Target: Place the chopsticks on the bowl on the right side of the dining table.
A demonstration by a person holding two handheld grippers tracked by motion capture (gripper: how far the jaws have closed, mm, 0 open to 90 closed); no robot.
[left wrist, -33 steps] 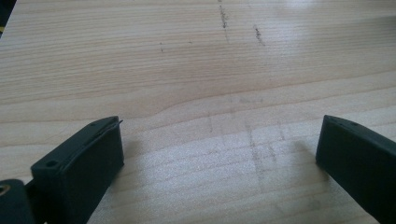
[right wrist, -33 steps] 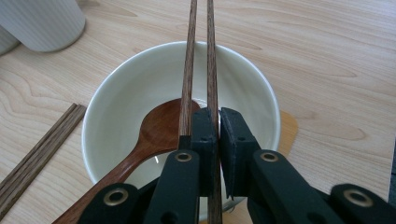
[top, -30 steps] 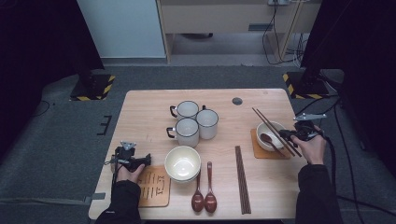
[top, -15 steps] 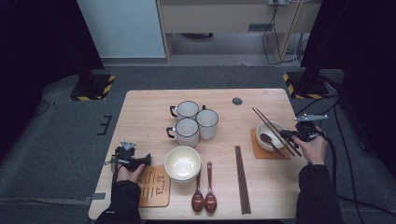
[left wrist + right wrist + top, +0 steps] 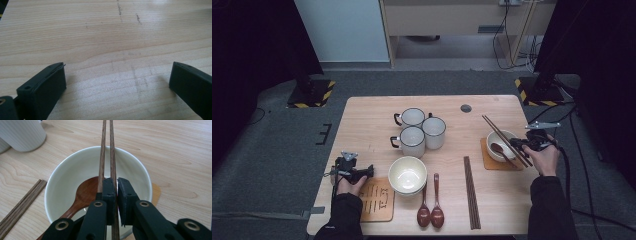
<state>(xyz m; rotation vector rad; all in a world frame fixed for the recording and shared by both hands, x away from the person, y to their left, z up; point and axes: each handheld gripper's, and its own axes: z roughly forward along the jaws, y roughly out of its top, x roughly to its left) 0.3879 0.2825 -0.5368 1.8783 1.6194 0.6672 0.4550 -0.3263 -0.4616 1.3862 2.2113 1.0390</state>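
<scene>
Right gripper [image 5: 117,195] is clamped nearly closed on a pair of chopsticks [image 5: 107,150] lying across the rim of the small bowl [image 5: 62,172], which sits on a coaster at the counter's right side with a wooden spoon [image 5: 85,192] inside. Step looks like placing the chopsticks; next move probably calls for releasing them gently so they don't roll. Left gripper [image 5: 117,82] rests wide apart on bare counter [image 5: 105,37], holding nothing.

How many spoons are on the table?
3 spoons: two brown spoons side by side near the table's front edge, left one and right one, and a third spoon inside the small bowl on the right.
</scene>
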